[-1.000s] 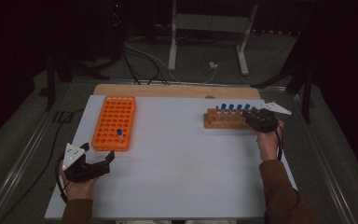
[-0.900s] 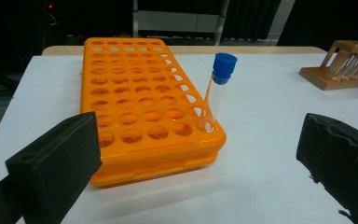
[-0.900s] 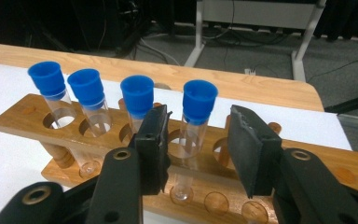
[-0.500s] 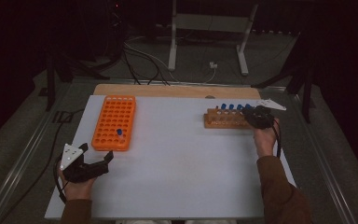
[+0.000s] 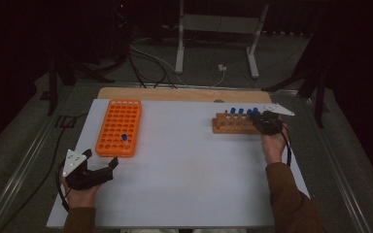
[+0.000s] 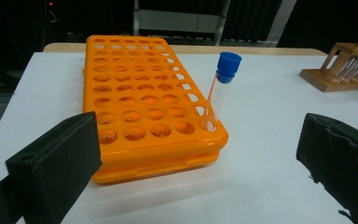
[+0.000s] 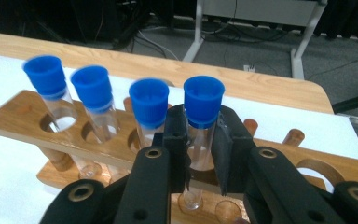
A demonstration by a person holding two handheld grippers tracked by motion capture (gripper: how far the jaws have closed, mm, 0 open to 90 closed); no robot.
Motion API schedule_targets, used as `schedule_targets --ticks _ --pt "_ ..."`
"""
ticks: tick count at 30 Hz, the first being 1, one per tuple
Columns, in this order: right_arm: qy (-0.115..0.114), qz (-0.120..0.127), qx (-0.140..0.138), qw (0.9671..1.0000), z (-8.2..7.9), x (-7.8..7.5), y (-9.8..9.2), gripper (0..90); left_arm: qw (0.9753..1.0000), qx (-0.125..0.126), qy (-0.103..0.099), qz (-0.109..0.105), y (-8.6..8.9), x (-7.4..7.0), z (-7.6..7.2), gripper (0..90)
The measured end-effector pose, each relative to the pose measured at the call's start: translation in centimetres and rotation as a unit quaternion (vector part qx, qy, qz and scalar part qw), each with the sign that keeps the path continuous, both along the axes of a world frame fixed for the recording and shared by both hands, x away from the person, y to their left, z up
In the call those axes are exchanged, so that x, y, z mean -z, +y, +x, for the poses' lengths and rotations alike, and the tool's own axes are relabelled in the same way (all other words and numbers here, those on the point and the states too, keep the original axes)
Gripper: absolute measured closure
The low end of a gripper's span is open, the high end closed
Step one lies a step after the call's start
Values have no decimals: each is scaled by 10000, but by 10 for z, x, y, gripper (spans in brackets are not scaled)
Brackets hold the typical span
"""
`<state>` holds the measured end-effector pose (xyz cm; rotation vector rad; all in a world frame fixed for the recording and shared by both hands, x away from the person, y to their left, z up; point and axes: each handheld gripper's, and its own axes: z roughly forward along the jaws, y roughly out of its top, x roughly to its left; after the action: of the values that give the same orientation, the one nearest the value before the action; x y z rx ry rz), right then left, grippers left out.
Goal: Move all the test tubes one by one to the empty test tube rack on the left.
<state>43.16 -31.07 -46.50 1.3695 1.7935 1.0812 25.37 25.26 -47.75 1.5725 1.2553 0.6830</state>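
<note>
White table (image 5: 184, 165): right hand-held gripper (image 7: 200, 140) clamps a tube (image 7: 201, 121) in the wooden rack (image 7: 23, 119); lift straight next. Left hand-held gripper (image 6: 196, 154) gapes idle.

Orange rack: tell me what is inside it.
The orange rack holds one blue-capped tube, leaning in a near-corner hole. The other holes look empty. The tube's foot is hidden inside the rack.

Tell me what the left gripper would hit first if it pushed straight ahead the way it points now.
Probably the orange rack: the open left gripper faces its near right corner, where the blue-capped tube stands. Depth is unclear.
</note>
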Motion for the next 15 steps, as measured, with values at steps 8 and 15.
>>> schedule_targets --ticks 8,15 --pt "-201 75 25 9998 -6 -13 -5 767 10000 39 24 24 -1 1 1 6" --pt "-434 185 -4 9989 -13 -27 -10 767 10000 59 46 45 -3 1 1 6"
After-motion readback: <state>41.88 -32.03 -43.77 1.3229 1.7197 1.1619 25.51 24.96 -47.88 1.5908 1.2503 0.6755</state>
